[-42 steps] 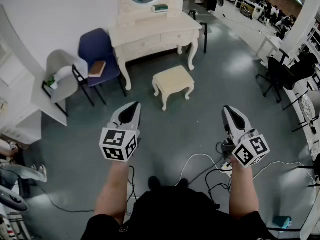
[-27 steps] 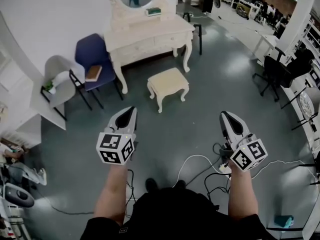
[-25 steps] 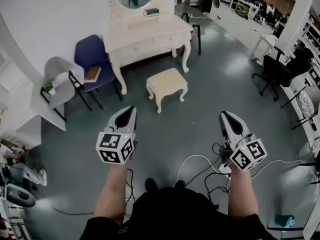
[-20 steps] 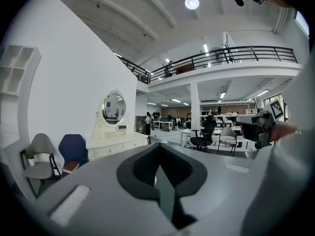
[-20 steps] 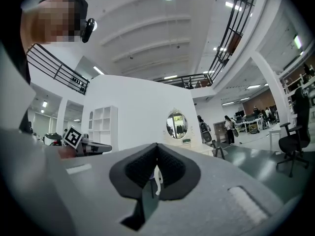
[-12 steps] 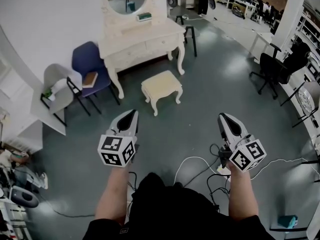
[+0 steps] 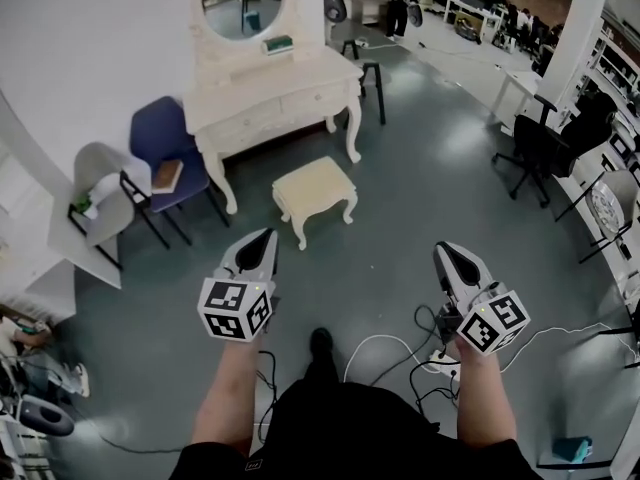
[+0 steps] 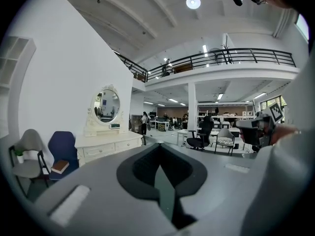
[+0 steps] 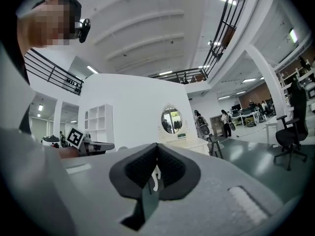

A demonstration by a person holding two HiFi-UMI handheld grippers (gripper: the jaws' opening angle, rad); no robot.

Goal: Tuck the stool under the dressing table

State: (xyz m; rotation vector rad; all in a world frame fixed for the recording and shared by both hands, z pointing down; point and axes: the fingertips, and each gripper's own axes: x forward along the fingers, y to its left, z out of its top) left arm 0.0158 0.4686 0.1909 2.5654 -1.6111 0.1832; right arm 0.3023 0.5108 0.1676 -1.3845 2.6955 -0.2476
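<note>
The cream stool (image 7: pixel 315 190) stands on the grey floor just in front of the cream dressing table (image 7: pixel 270 98), outside it, below the oval mirror (image 7: pixel 240 3). My left gripper (image 7: pixel 268 236) is held in the air short of the stool, shut and empty. My right gripper (image 7: pixel 445 251) hovers to the right of it, also shut and empty. In the left gripper view the shut gripper (image 8: pixel 158 146) points toward the dressing table (image 8: pixel 106 141). In the right gripper view the shut gripper (image 9: pixel 157 149) hides the stool, and the dressing table (image 9: pixel 187 142) lies beyond it.
A blue chair (image 7: pixel 165 148) with a book on it and a white chair (image 7: pixel 95 183) stand left of the table. A black bar stool (image 7: pixel 370 68) is at its right end. Office chairs (image 7: pixel 535 143) stand at the right. White cables (image 7: pixel 400 338) trail by my feet.
The person has stepped forward and a shoe now shows. The stool and table have shifted left and lower in the head view, with more of the mirror visible. Both grippers stay shut.
</note>
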